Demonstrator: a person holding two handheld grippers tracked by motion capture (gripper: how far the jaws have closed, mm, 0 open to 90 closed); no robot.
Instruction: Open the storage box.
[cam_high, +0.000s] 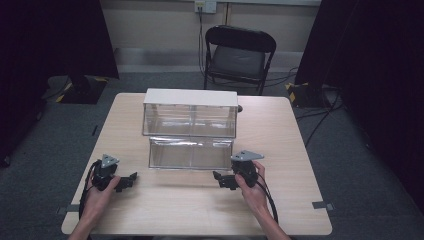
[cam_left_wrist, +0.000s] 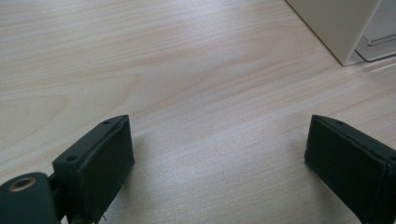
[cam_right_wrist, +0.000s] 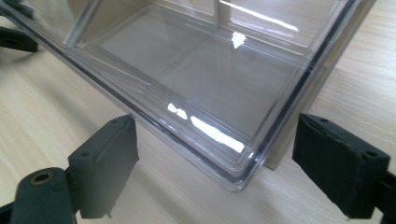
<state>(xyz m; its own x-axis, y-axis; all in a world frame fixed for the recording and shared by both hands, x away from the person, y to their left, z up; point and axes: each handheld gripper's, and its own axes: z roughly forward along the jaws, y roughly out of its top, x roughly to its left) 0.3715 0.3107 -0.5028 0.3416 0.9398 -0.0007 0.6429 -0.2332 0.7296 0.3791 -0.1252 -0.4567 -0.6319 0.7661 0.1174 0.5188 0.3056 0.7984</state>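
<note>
With the clear drawer (cam_high: 191, 152) standing pulled out of the white cabinet (cam_high: 190, 97), both wide-open grippers, left gripper (cam_high: 131, 177) and right gripper (cam_high: 217, 177), are waiting just before it, gripping nothing.

My forearms bare, no sleeves in the high view. Left tool (cam_high: 131, 178): black body, grey three-cornered plate on top, black cable looping back along my wrist. Right tool (cam_high: 218, 178): same black build, same grey plate, black cable trailing past my hand. Up close, each tool has two blocky black jaws with flat matte pads (cam_left_wrist: 106, 168) and small screw holes on the top edges; a brass-ringed hole sits in the rounded black part at lower left.
</note>
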